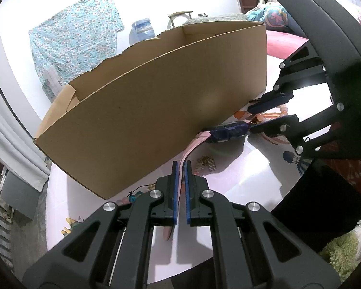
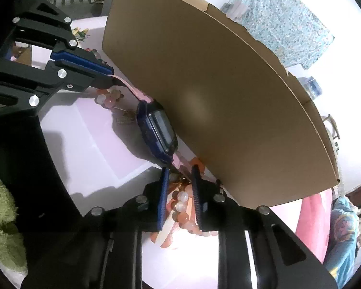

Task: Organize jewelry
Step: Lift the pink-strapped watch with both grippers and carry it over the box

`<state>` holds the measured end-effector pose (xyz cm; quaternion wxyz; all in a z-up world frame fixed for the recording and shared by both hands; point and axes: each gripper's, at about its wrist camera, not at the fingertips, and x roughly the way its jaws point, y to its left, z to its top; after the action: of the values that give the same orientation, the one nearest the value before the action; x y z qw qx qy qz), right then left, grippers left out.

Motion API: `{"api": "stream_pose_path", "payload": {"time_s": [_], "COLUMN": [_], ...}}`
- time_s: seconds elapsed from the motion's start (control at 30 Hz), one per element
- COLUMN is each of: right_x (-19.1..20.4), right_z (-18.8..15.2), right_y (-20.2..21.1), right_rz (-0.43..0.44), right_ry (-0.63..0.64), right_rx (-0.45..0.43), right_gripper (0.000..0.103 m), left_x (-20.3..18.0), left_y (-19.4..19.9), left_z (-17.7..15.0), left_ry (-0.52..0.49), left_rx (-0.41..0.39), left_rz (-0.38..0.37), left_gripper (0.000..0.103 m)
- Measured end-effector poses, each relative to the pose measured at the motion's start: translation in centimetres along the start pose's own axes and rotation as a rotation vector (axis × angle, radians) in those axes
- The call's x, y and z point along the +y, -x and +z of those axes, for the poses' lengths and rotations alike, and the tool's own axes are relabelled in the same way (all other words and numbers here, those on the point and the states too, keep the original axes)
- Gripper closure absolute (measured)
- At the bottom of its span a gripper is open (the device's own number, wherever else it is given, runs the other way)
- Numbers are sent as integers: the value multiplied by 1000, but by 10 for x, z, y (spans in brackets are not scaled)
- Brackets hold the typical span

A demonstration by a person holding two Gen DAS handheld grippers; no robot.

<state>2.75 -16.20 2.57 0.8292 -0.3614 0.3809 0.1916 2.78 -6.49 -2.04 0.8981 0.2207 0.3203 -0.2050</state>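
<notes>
Left claw (image 1: 179,168) clamped on pink strap (image 1: 190,150), holding watch (image 2: 157,131) taut beside cardboard box (image 1: 156,101). Right claw (image 2: 180,175) part-open astride opposite strap end, no clear grip; likely two-ended lift into box.

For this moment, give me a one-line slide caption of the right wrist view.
Both grippers, left and right, hold a watch by its pink strap beside the cardboard box.

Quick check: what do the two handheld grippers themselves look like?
Both match: the left gripper and right gripper have black skeletal linkage arms with cut-outs, round silver rivets at the joints and blue ribbed pads on their fingers. No cables or sleeves show.
</notes>
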Motion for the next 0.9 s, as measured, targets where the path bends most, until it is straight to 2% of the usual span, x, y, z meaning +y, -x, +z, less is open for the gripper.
{"api": "stream_pose_path", "payload": {"time_s": [0.5, 0.67, 0.9], "right_x": [44, 52, 59], "right_z": [-5, -7, -8], "right_y": [6, 10, 35], "right_rz": [-140, -176, -243], "right_ry": [98, 96, 79], "right_rx": [-25, -52, -116], "right_gripper": [87, 98, 100], "left_x": [-1, 0, -1], "left_y": [1, 5, 28], "left_z": [-1, 1, 13], "left_ry": [-12, -12, -37], "left_rx": [-8, -18, -67], "left_rz": [14, 22, 39], "left_gripper": [99, 101, 101]}}
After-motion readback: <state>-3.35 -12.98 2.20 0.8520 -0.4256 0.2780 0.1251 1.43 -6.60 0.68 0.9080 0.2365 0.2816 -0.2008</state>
